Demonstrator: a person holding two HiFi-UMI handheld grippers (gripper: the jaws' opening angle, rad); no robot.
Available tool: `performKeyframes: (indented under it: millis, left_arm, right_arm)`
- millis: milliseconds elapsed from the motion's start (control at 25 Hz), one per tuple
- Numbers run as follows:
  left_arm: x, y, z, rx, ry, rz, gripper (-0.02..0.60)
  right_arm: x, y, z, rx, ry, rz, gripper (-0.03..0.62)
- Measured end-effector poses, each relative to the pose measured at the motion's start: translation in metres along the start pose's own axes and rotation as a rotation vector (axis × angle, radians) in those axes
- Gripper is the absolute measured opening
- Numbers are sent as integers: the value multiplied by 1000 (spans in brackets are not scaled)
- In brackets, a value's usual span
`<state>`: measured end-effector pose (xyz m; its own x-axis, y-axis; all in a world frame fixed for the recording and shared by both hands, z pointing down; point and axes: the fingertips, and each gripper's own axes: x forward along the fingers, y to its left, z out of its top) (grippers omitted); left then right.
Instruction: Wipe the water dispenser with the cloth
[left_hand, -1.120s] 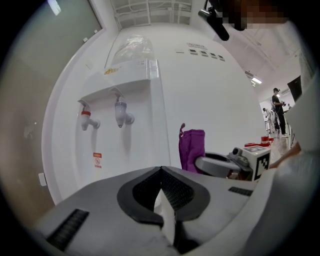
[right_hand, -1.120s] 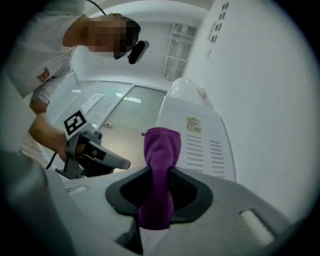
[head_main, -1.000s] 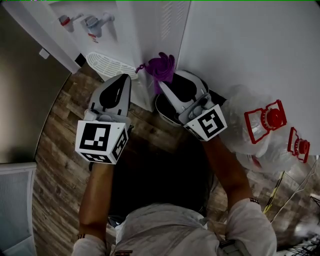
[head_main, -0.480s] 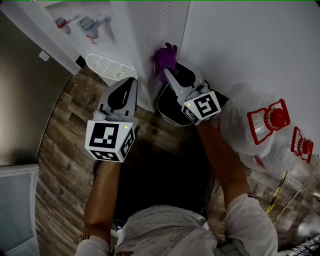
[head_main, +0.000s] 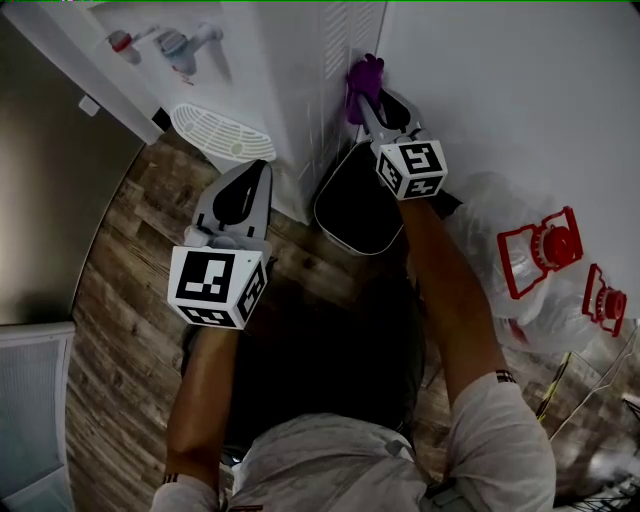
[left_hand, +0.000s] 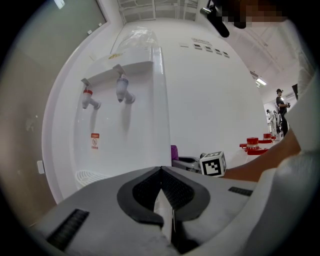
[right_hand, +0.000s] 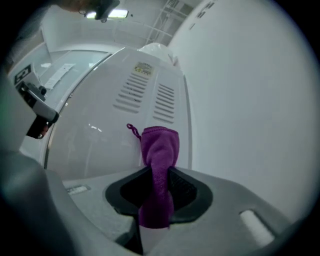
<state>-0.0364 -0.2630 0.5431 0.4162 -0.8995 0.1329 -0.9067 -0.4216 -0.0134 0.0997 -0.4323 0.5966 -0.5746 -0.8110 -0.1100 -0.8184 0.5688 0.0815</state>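
The white water dispenser (head_main: 270, 70) stands at the top of the head view, its two taps (left_hand: 107, 92) and drip grille (head_main: 222, 132) on the front. My right gripper (head_main: 368, 98) is shut on a purple cloth (right_hand: 159, 165), whose bunched end (head_main: 364, 80) presses against the dispenser's vented side panel (right_hand: 150, 97) beside the wall. My left gripper (head_main: 248, 172) hangs shut and holds nothing, low in front of the dispenser's corner. From the left gripper view, its jaws (left_hand: 162, 197) meet with nothing between them.
A dark bin (head_main: 355, 210) sits on the wood floor (head_main: 120, 290) between the dispenser and the white wall (head_main: 500, 90). Clear water bottles with red caps (head_main: 545, 250) lie at the right. A grey panel (head_main: 50, 190) borders the left.
My right gripper has carried the purple cloth up along the dispenser's side, away from the bin rim toward the vents. The left gripper has barely shifted.
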Motion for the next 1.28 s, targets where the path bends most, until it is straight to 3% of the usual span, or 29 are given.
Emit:
performKeyframes:
  millis: [280, 440, 760, 1000, 1280]
  left_arm:
    - [-2, 5, -10, -2, 23, 11, -2]
    - [-4, 10, -10, 0, 21, 19, -2]
    - [0, 9, -20, -20, 29, 8, -2]
    - [1, 10, -26, -36, 33, 5, -2]
    - [-4, 13, -31, -40, 38, 10, -2]
  right_arm:
    - [12, -39, -22, 19, 63, -93, 101]
    - [4, -34, -14, 39, 24, -91, 101]
    - [-63, 54, 22, 84, -139, 68, 101]
    - [-91, 126, 7, 90, -107, 194, 101]
    - [-92, 152, -22, 104, -51, 237, 101]
